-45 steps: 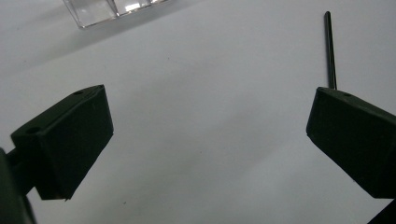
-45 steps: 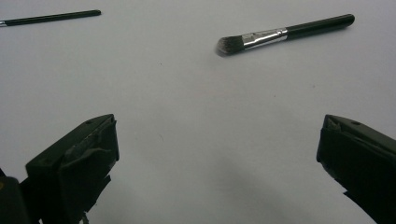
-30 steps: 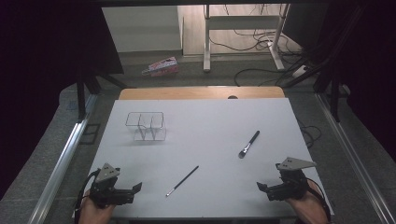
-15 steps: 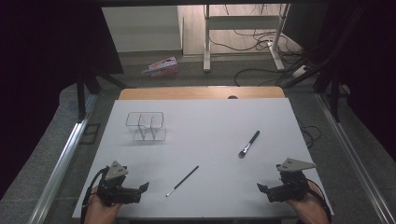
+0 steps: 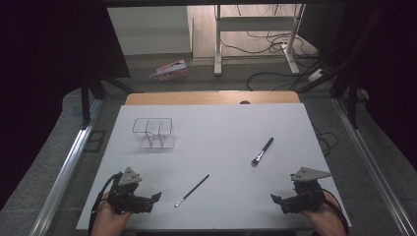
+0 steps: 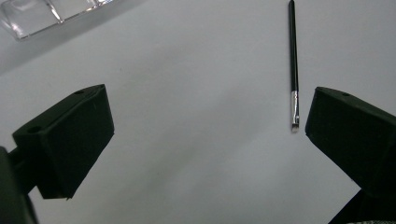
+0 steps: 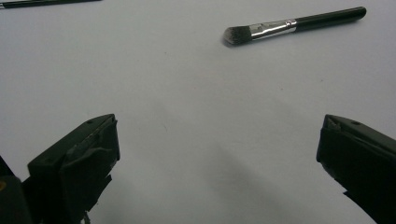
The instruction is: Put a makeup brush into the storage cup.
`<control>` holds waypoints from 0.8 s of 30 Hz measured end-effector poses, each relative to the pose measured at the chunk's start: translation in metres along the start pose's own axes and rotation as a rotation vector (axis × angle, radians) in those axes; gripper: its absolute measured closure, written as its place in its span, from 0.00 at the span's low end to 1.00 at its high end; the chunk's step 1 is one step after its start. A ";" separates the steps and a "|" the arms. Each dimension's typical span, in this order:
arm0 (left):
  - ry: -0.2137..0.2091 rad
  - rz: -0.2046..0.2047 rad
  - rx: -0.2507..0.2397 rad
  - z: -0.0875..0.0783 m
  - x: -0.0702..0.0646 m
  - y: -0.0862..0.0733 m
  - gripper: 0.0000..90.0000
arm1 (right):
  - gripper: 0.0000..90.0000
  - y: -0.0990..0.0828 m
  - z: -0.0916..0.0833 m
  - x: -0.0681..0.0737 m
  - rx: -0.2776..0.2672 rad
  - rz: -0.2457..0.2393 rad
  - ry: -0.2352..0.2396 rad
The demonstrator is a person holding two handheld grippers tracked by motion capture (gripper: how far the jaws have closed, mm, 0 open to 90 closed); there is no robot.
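Note:
A thin black brush (image 5: 192,191) lies on the white table (image 5: 221,128) near the front, just right of my left gripper (image 5: 153,200). That gripper is open and holds nothing. In the left gripper view the thin brush (image 6: 293,70) lies ahead, close to the right jaw, and my left gripper (image 6: 210,107) is empty. A thicker makeup brush (image 5: 262,151) with a silver collar lies right of centre. My right gripper (image 5: 277,202) rests open at the front right. In the right gripper view the makeup brush (image 7: 289,23) lies beyond my right gripper (image 7: 219,126), bristles to the left.
A clear plastic organizer (image 5: 153,132) with compartments stands at the back left of the table; its corner (image 6: 46,14) appears in the left gripper view. A wooden strip (image 5: 211,97) borders the far edge. The thin brush (image 7: 46,3) crosses the top left of the right gripper view.
My left gripper has slid a little right and forward, toward the thin brush. The right gripper and both brushes have stayed put.

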State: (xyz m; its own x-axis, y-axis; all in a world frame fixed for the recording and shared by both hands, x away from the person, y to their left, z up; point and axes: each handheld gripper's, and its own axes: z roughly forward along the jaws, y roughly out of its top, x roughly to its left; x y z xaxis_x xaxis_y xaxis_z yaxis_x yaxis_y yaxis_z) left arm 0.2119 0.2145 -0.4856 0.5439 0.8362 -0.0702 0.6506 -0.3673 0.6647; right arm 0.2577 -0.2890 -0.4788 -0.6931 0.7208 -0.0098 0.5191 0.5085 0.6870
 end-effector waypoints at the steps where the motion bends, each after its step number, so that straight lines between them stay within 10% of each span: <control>1: -0.008 0.006 0.006 0.001 -0.001 0.003 0.02 | 0.00 0.000 0.000 0.000 0.003 -0.001 0.000; 24: -0.003 0.091 0.108 0.010 0.000 0.032 0.02 | 0.00 0.002 0.005 0.002 0.036 -0.017 -0.004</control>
State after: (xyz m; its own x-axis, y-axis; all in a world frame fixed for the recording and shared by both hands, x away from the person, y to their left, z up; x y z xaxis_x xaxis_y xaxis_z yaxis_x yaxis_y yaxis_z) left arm 0.2376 0.1984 -0.4718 0.6046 0.7964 -0.0156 0.6518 -0.4834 0.5843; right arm 0.2596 -0.2845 -0.4808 -0.7002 0.7135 -0.0238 0.5251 0.5374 0.6599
